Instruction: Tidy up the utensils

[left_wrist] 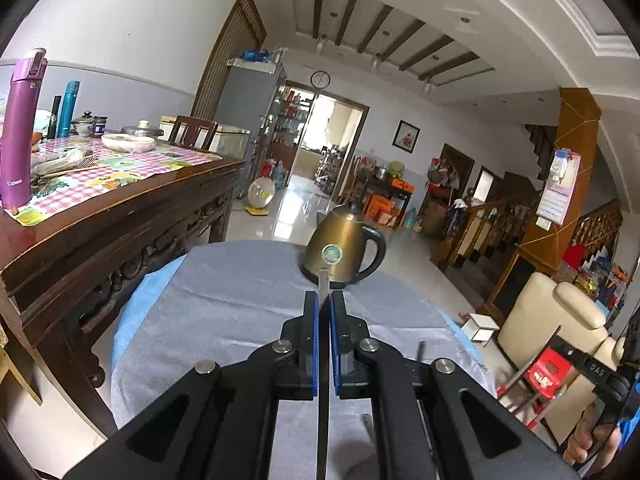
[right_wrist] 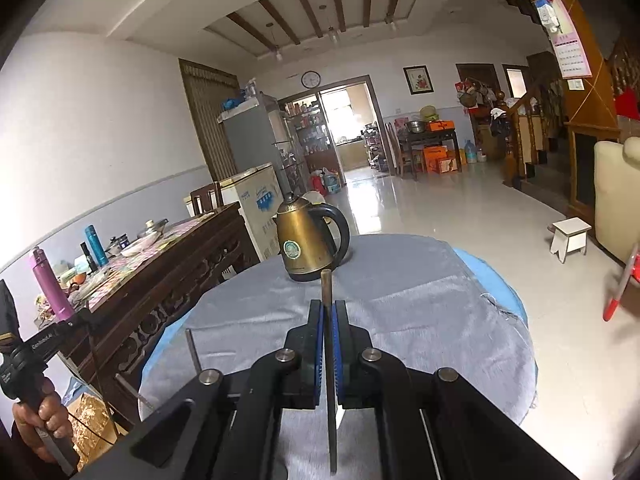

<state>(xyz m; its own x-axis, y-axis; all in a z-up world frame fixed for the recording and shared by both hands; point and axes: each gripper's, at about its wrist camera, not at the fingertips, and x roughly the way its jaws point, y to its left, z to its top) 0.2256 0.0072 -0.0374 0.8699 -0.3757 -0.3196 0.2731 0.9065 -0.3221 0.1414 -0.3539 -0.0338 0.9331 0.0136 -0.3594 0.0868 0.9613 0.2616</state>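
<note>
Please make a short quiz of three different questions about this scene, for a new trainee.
1. True or false: the left claw is shut on a flat metal utensil.
2. What stands on the grey cloth beyond both claws? A) bowl B) brass kettle C) purple flask
3. Fill in: the right claw grips a thin ____ rod.

Key:
1. True
2. B, the brass kettle
3. Metal
</note>
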